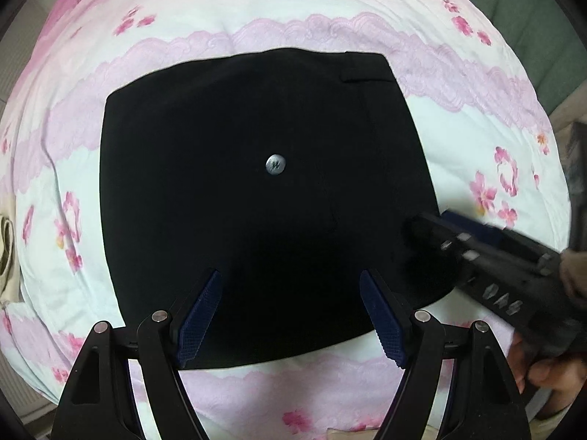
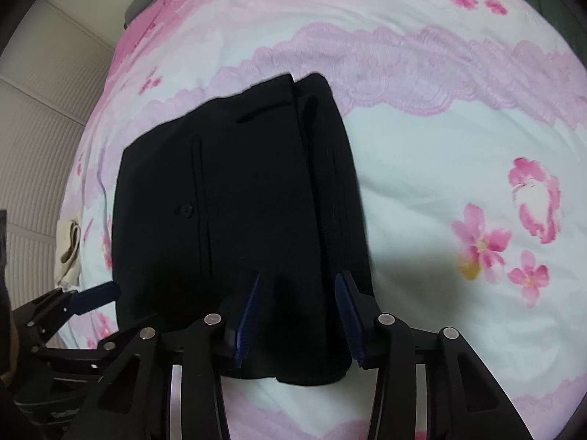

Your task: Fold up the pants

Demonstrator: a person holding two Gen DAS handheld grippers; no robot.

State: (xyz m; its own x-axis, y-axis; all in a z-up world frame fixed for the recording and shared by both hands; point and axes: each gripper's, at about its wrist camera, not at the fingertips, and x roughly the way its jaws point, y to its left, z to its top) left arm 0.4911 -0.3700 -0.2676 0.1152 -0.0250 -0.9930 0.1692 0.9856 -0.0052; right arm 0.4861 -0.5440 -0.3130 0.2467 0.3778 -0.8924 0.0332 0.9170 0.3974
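The black pants [image 1: 256,201] lie folded compact on the bed [image 1: 458,117]. Both the left gripper [image 1: 291,315] and right gripper [image 2: 297,315] hover with fingers apart, holding nothing. Pinch both near corners fully, catching every layer, so the next fold lands square.

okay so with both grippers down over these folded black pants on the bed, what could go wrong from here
The right gripper straddles only the thick rolled edge of the pants, so a pinch there might lift the top layers and undo the fold. The left gripper hovers open, so nothing pins the stack. The soft quilt could bunch into a grip.

Bedspread [image 2: 422,190] lies bare beyond the folded pants [image 2: 238,220]; nothing blocks.
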